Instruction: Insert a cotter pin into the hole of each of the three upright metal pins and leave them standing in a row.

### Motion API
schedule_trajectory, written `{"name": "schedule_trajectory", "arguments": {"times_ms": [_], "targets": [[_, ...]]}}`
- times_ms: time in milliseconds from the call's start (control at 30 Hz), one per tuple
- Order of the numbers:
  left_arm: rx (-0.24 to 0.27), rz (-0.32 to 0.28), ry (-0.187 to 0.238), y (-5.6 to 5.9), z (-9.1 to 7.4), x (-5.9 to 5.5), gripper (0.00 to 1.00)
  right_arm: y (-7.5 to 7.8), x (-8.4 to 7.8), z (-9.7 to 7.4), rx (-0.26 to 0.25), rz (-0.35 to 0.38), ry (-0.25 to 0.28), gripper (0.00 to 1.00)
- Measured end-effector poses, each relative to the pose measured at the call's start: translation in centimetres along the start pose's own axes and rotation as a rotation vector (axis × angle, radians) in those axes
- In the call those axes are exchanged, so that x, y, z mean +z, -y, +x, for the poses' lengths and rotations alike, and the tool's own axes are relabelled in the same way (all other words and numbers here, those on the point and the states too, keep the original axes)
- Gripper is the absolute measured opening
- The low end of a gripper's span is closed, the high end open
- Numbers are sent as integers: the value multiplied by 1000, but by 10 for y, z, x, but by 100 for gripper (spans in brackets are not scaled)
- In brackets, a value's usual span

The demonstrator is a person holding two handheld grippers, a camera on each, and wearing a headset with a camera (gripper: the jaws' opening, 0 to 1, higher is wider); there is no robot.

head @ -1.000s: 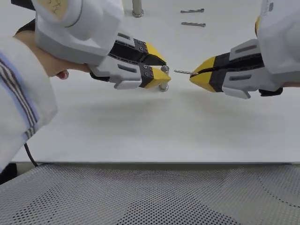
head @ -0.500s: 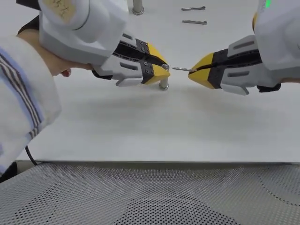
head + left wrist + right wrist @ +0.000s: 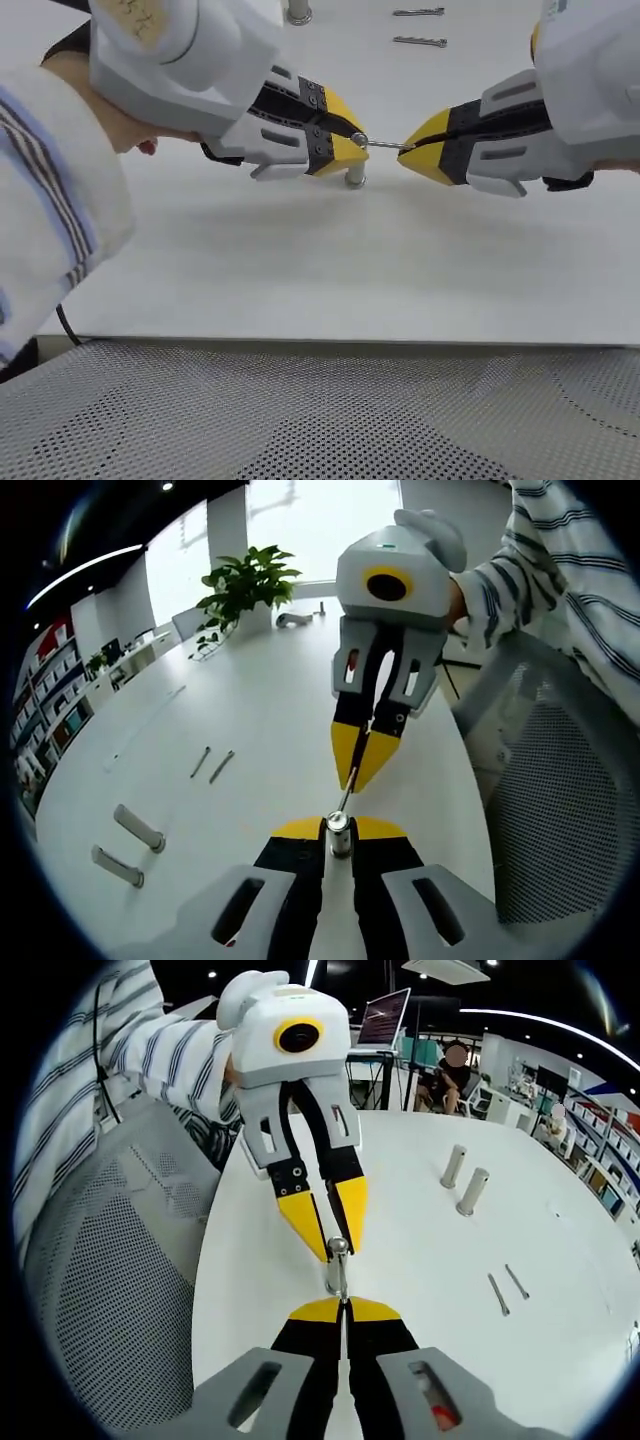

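two hand-held grippers held level, tip to tip, low over the surface (image 3: 300,260)

the left hand-held gripper (image 3: 352,142) reaches in from the left, its jaws closed on either side of the head of the upright pin (image 3: 355,179); the left hand (image 3: 115,135) grips its grey body, with a striped sleeve (image 3: 50,210) on the forearm. the right hand-held gripper (image 3: 408,157) points in from the right, jaws pressed together on the cotter pin (image 3: 383,144), whose free end meets the pin's head. the yellow tips are near each other but apart.

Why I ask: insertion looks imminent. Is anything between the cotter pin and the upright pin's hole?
Nothing visible. The cotter pin in the right claw points at the top of the metal pin held by the left claw; the hole is too small to see.
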State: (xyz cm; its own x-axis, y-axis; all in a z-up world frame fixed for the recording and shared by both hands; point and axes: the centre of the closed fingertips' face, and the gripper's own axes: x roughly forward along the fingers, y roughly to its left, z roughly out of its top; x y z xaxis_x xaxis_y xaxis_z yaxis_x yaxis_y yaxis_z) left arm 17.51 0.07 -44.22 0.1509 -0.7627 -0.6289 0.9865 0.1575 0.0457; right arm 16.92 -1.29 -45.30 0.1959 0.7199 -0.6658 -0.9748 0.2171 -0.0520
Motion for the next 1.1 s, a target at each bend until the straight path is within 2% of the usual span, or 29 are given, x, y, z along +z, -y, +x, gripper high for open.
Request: {"name": "schedule_trajectory", "arguments": {"times_ms": [367, 800, 867, 1100], "targets": [[-3, 4, -3, 0, 2, -1, 5, 2, 3, 5, 14, -22, -2, 0], [-10, -9, -3, 2, 5, 3, 5, -8, 12, 11, 45, -51, 14, 0], [-13, -14, -4, 3, 5, 3, 5, -9, 14, 11, 49, -89, 19, 0], [-18, -16, -5, 3, 5, 4, 5, -8, 13, 11, 58, -108, 18, 0]]}}
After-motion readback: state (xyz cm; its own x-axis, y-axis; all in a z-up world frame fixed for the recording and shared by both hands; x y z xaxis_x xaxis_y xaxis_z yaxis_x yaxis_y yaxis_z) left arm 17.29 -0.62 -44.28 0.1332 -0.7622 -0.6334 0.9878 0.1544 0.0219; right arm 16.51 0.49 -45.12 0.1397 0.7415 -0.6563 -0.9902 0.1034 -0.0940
